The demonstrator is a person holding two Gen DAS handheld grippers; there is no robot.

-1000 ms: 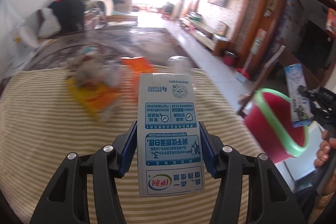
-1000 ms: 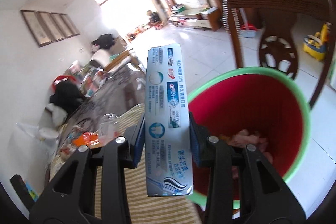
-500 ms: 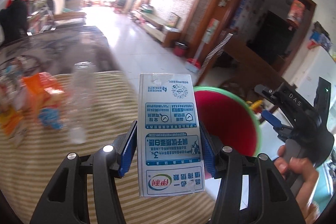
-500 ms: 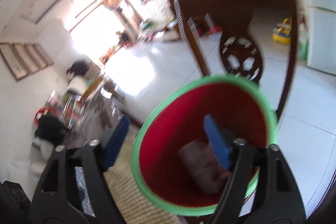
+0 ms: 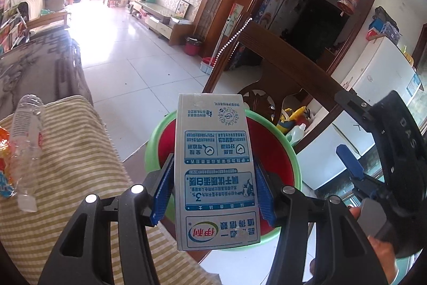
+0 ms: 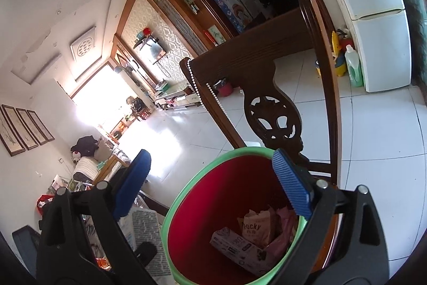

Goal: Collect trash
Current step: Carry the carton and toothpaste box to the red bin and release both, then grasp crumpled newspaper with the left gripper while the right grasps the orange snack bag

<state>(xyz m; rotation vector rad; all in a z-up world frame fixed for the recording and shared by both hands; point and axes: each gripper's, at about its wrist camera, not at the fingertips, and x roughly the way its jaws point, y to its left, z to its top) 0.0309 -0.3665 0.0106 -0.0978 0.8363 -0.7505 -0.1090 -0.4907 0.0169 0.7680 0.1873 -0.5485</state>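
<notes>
While the milk carton [image 5: 216, 172] sat clamped between my left gripper [image 5: 214, 186] pads, it hung over the red bin [image 5: 289, 151] beside the striped table [image 5: 69, 151]. My right gripper [image 6: 210, 186] gaped empty above that bin, boxes [image 6: 240, 245] inside.

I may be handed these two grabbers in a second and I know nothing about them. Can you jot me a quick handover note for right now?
Left gripper: fingers shut on the milk carton, held in front of and above the red bin with the green rim.
Right gripper: open, empty, over the bin's mouth.
Done: a long printed box, a Pocky packet and pink wrapping lie in the bin.
Left: probably move the carton over the bin and let go. A clear plastic bottle and an orange wrapper lie on the striped cloth.
</notes>
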